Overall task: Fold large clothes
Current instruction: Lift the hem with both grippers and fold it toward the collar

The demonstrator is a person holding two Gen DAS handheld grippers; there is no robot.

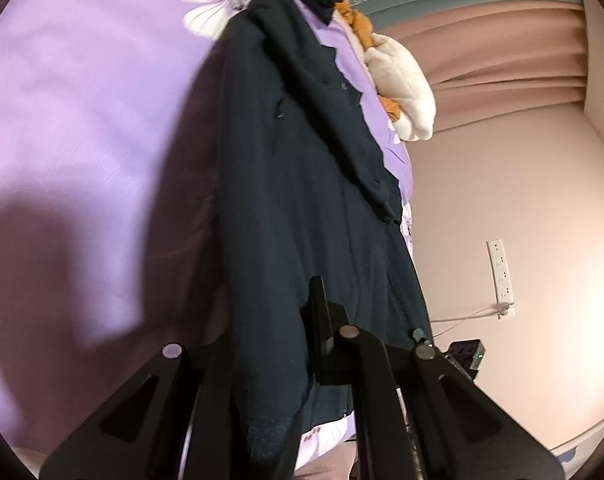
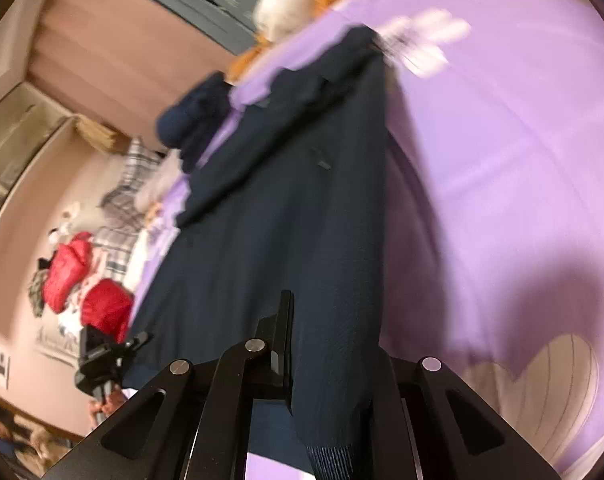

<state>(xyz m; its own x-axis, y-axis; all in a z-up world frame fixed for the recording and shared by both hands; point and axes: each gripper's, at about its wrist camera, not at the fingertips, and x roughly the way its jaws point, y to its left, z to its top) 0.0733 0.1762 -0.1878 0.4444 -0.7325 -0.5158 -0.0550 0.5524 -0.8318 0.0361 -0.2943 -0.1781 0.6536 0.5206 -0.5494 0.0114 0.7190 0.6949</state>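
On the purple bedspread (image 1: 82, 100), the dark garment (image 1: 294, 184) runs from six toward twelve o'clock. Left gripper (image 1: 318, 344) and right gripper (image 2: 290, 360) are each clamped on its near hem. Judged step: lifting that edge; next, carrying it evenly toward twelve o'clock.

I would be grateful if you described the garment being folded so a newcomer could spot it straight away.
Start from the purple bedsheet printed with white flowers. Along its edge lies a long dark navy sweater, its near end pinched by the left gripper and the right gripper. It is plain and spread out, unlike the white and orange plush toy beyond it.
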